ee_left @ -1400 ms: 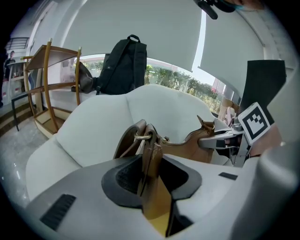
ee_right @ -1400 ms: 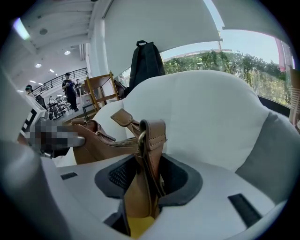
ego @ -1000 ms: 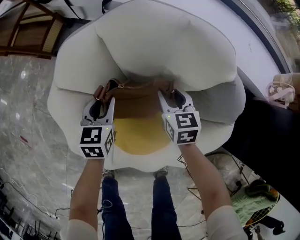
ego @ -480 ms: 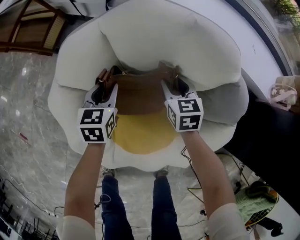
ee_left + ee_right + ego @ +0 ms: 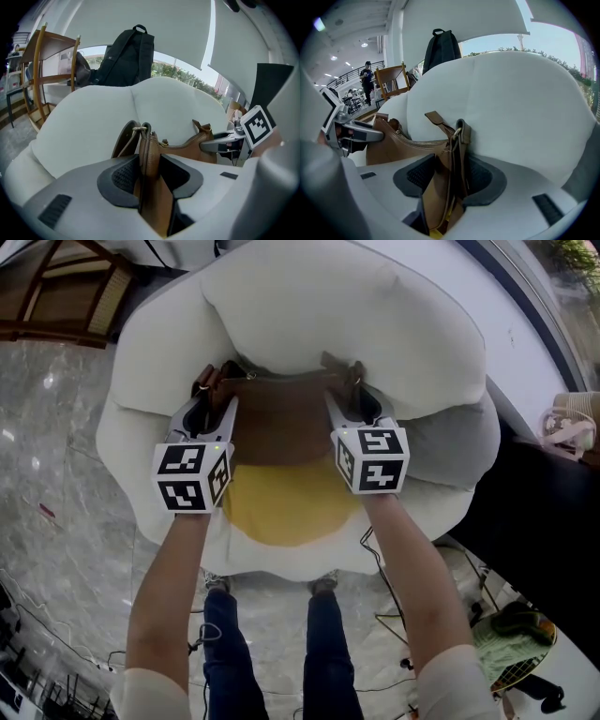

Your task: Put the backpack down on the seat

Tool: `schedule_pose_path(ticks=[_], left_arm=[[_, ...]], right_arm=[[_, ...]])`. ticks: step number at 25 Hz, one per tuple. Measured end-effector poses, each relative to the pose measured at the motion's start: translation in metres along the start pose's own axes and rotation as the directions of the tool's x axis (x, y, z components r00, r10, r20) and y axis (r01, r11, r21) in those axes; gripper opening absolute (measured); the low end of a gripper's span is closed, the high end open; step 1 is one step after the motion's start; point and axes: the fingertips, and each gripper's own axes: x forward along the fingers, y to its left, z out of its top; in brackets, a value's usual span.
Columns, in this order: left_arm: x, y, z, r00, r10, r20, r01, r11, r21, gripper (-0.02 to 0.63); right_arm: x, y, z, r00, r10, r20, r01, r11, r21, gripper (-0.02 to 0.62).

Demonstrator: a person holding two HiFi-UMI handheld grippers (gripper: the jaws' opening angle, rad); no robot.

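Observation:
A brown leather bag rests on the white egg-shaped seat, against the backrest and behind the yellow centre cushion. My left gripper stands at the bag's left end, and my right gripper at its right end. In the left gripper view the bag's end sits between the opening jaws of the left gripper, loose from the left pad. In the right gripper view the strap end lies between the opening jaws of the right gripper, with a gap beside it.
A black backpack hangs behind the top of the backrest. A wooden chair stands at the far left. A dark surface lies to the right of the seat. Cables trail over the marble floor by the person's legs.
Both grippers have carried the bag away from the yellow cushion and back toward the backrest. The bag now lies lower against the seat.

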Motion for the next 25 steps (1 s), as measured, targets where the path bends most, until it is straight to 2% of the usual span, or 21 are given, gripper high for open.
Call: schedule_pose_path(ticks=[8,17,22,23,25], left_arm=[[-0.013,0.001,-0.002,0.999,-0.041,0.030,0.042,0.999,-0.031,0.158],[-0.040,0.004,0.001,0.999,-0.001,0.045,0.004,0.998,-0.059,0.158],[-0.055,-0.002,0.009,0.999,0.000,0.035,0.002,0.999,-0.051,0.156],[-0.057,-0.003,0.010,1.000,0.000,0.030,0.002,0.999,-0.049,0.154],[-0.062,-0.007,0.012,1.000,-0.002,0.022,0.003,0.999,-0.041,0.114]], right_arm=[[-0.012,-0.001,0.000,1.000,-0.018,0.023,0.017,0.999,0.035,0.210],[-0.043,0.000,0.008,0.997,-0.060,0.051,0.057,0.996,0.063,0.210],[-0.058,0.008,0.020,0.997,-0.048,0.056,0.045,0.998,0.052,0.207],[-0.061,0.010,0.021,0.998,-0.047,0.050,0.045,0.998,0.048,0.200],[-0.066,0.013,0.020,0.998,-0.052,0.032,0.050,0.998,0.041,0.134]])
